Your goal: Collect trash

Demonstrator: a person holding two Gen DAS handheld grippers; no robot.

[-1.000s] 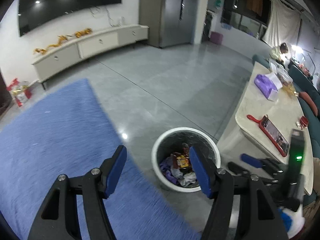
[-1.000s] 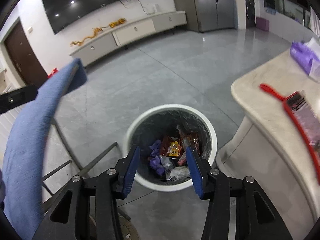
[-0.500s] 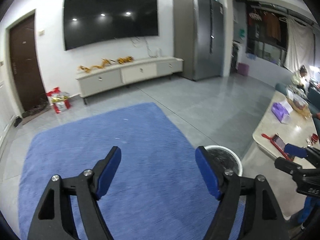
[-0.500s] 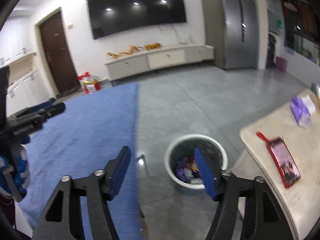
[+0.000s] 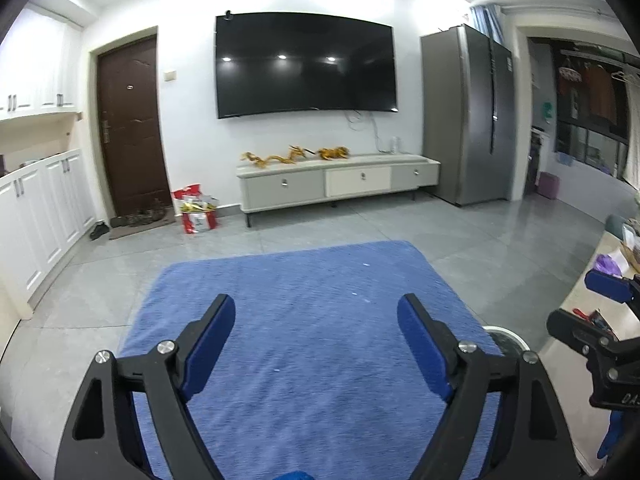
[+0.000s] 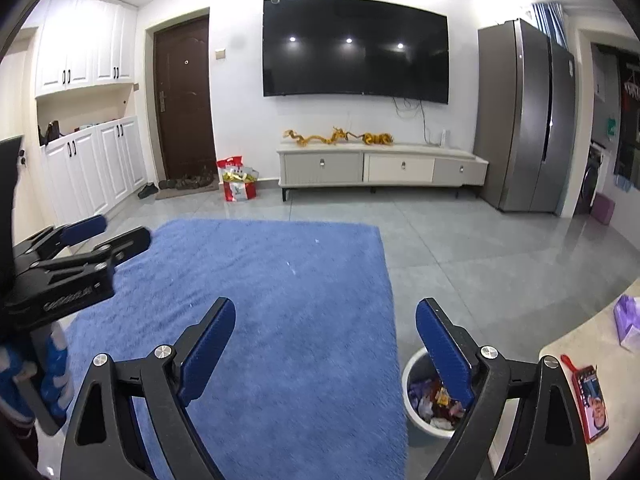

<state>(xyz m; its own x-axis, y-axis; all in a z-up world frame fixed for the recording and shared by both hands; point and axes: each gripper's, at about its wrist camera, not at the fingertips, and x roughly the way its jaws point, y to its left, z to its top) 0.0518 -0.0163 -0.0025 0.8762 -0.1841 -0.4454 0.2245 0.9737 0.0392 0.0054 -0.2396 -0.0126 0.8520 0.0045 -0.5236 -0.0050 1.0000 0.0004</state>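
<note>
Above the blue pile rug, left gripper and right gripper have just spread, empty; round white trash bin, seemingly half-full of wrappers, stands near right, ready for more.

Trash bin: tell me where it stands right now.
In the right wrist view the trash bin stands on the grey tile floor at lower right, between the blue rug and the beige table.
</note>
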